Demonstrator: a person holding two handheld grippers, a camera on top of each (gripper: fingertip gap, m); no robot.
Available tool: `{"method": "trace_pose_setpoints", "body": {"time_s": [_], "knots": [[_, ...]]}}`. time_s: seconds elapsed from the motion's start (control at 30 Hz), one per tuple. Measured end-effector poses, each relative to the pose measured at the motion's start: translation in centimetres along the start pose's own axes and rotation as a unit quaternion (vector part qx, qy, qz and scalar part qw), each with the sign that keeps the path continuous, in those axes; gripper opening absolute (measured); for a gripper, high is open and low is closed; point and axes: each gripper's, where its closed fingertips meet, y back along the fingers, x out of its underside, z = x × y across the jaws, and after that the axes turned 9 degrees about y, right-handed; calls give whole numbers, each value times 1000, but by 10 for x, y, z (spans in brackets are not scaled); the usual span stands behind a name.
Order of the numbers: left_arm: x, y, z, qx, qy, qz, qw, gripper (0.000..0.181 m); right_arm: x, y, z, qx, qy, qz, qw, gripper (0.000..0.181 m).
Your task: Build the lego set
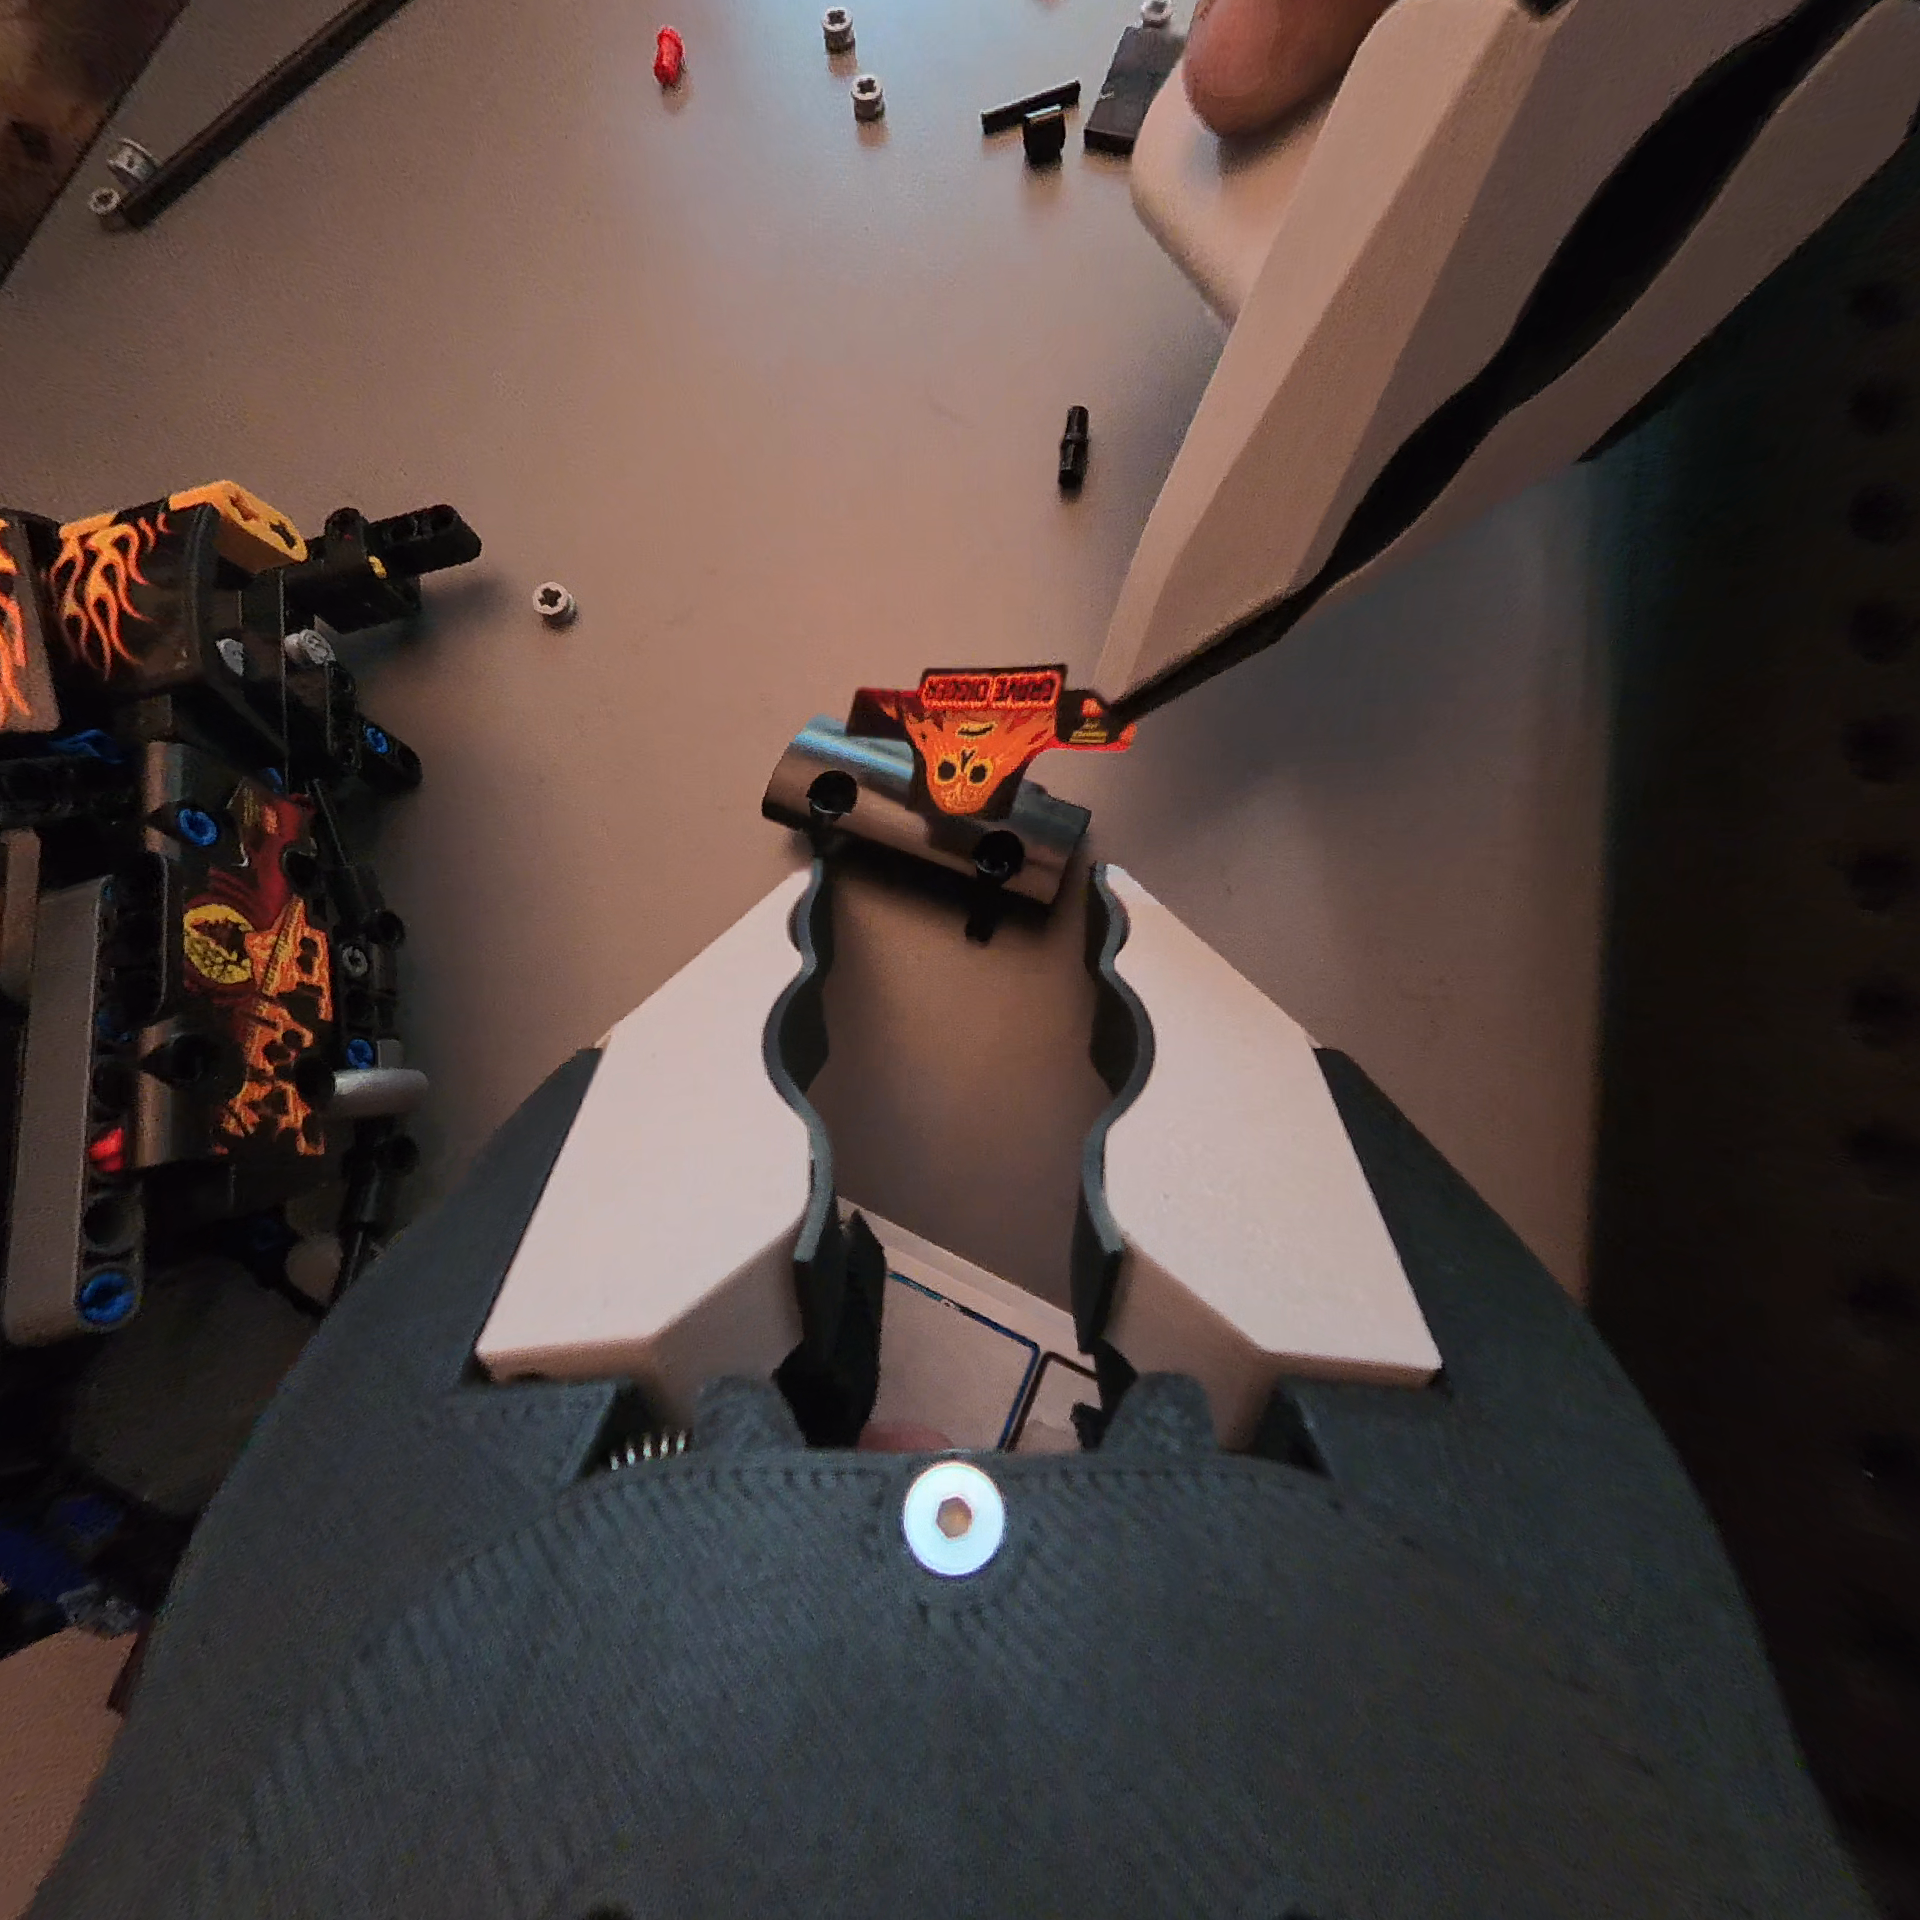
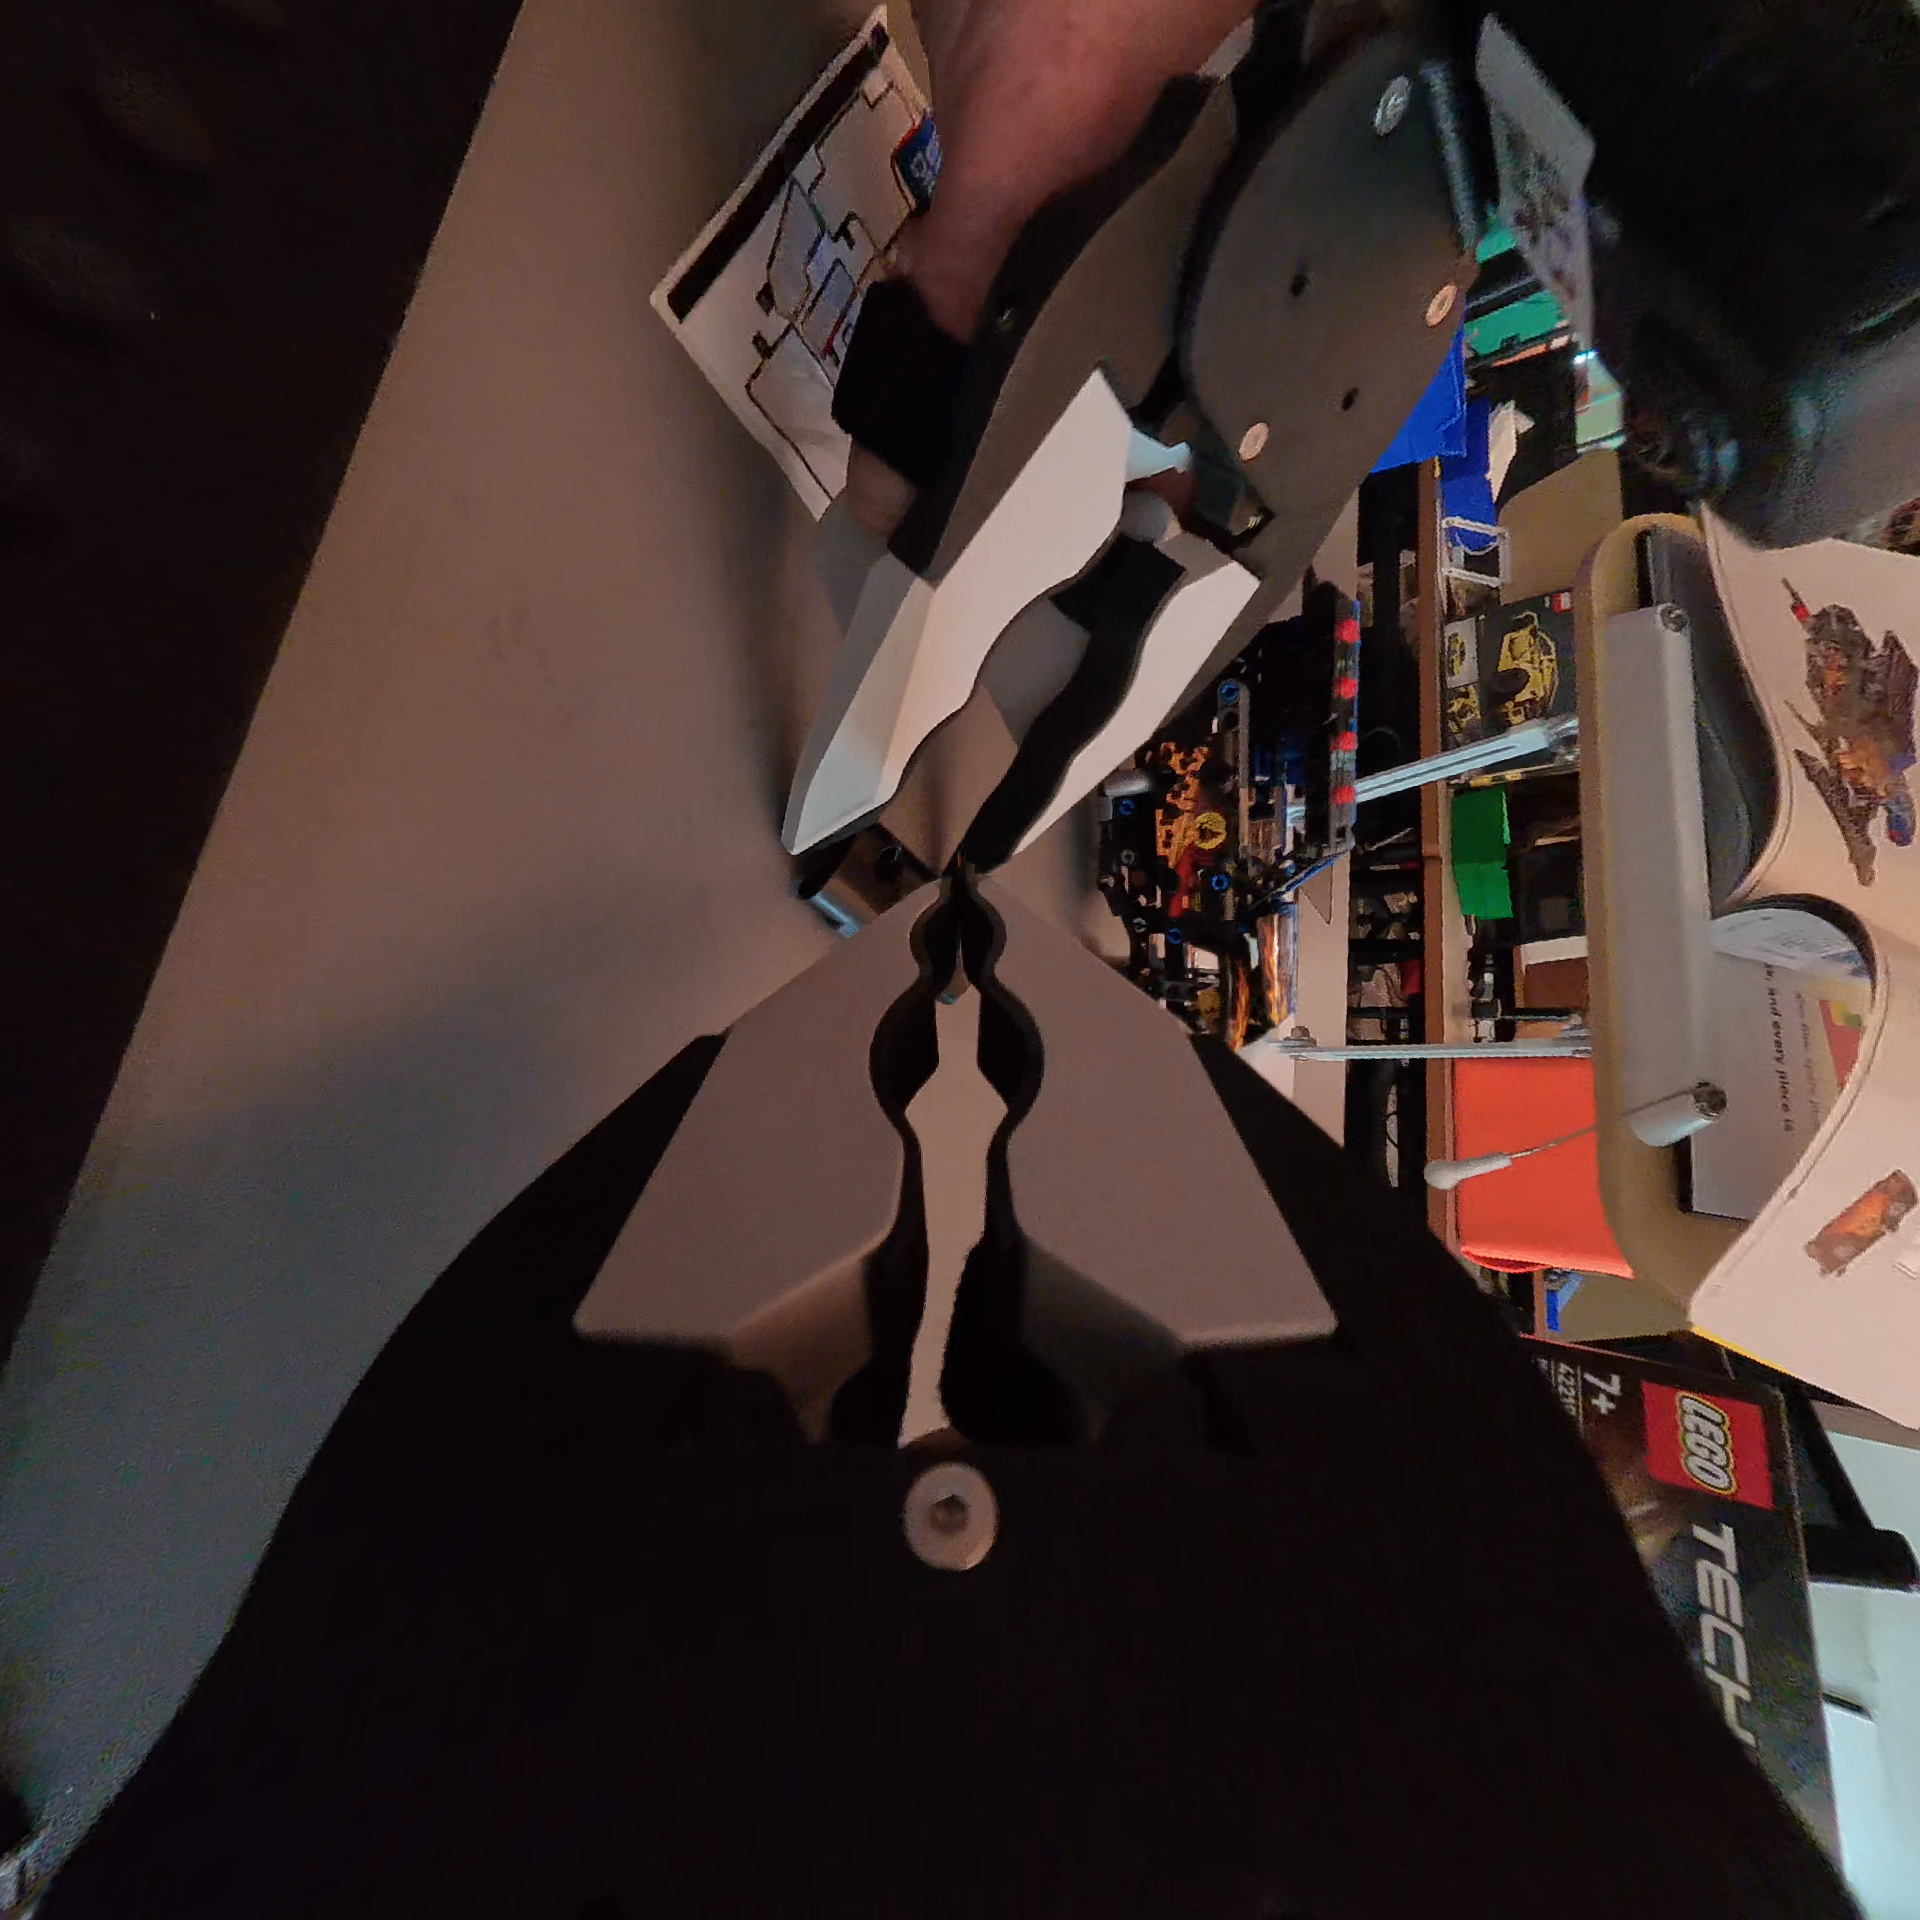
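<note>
Your left gripper point(image 1: 956, 883) stands apart just behind the grey panel point(image 1: 925, 821); your right gripper point(image 1: 1117, 712) pinches the flame sticker point(image 1: 977, 732) over it.

A dark curved panel piece point(image 1: 925, 821) with two black pins in its holes is lying on the grey table, tilted; a red and orange flame-and-skull sticker point(image 1: 982, 732) is hanging partly over its top, its right tab pinched at the tip; a part-built black model point(image 1: 197, 883) with orange flame panels and blue pins is sitting well to the left.
</note>
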Motion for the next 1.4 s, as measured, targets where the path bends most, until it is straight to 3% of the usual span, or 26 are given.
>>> {"method": "trace_pose_setpoints", "body": {"time_s": [0.3,1.0,1.4], "knots": [[-5,-1,8,-13,-34,3,999,70,9,-7,3,8,14,25,1000,0],[-9,-9,4,33,-21,-9,999,60,2,-1,-7,38,14,24,999,0],[-9,-9,4,34,-19,-11,999,60,0,-6,9,2,17,29,999,0]]}}
